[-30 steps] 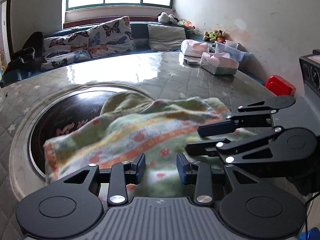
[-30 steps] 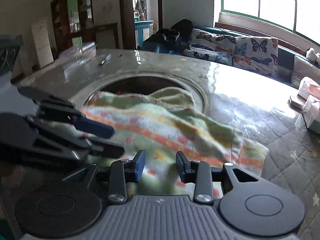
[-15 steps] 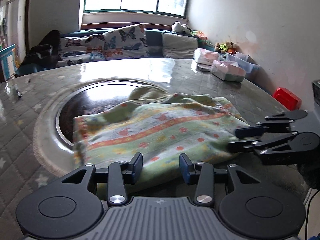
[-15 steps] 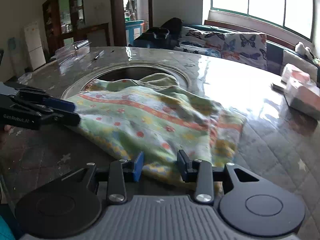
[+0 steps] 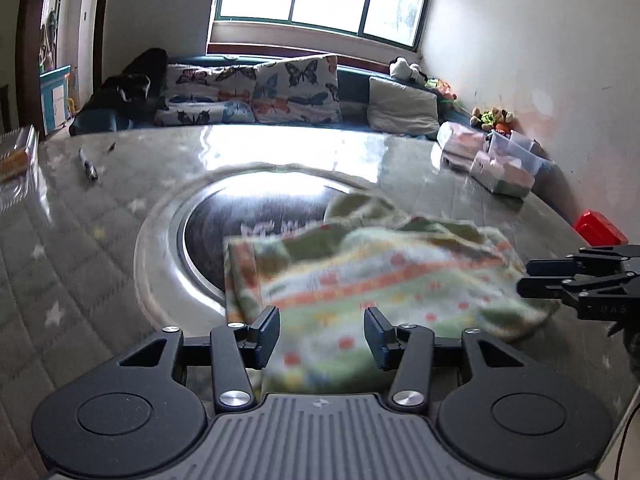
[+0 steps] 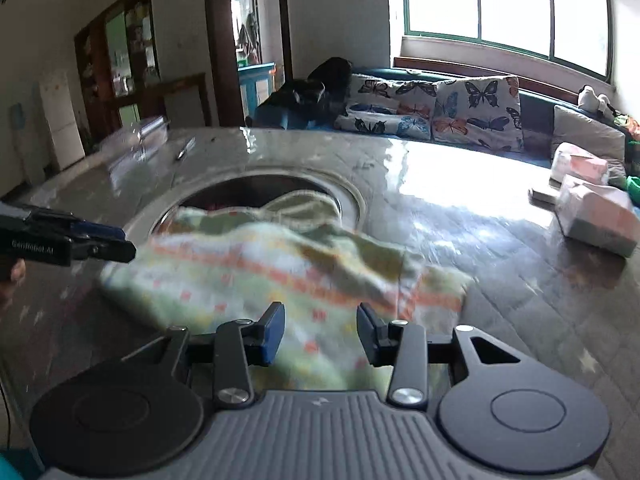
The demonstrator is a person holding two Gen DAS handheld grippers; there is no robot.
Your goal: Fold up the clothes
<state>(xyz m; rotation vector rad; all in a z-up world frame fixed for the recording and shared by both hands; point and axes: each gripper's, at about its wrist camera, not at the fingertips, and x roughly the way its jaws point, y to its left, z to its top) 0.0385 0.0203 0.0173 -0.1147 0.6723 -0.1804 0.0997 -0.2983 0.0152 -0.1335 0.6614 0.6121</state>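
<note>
A green cloth with orange stripes and small flowers lies folded and rumpled on the round table, partly over its dark centre disc. My left gripper hovers at the cloth's near edge, jaws opening, nothing pinched between them. The right gripper shows at the cloth's right end. In the right wrist view the cloth spreads ahead of my right gripper, whose jaws are opening with only cloth below them. The left gripper sits at the cloth's left end.
Tissue packs stand at the table's far right, a red box beyond the rim. A pen and a clear container lie far left. A sofa with butterfly cushions runs behind the table.
Both grippers have drawn back from the cloth and apart from each other, and their jaws stand wider. The cloth now lies loose on the table.
</note>
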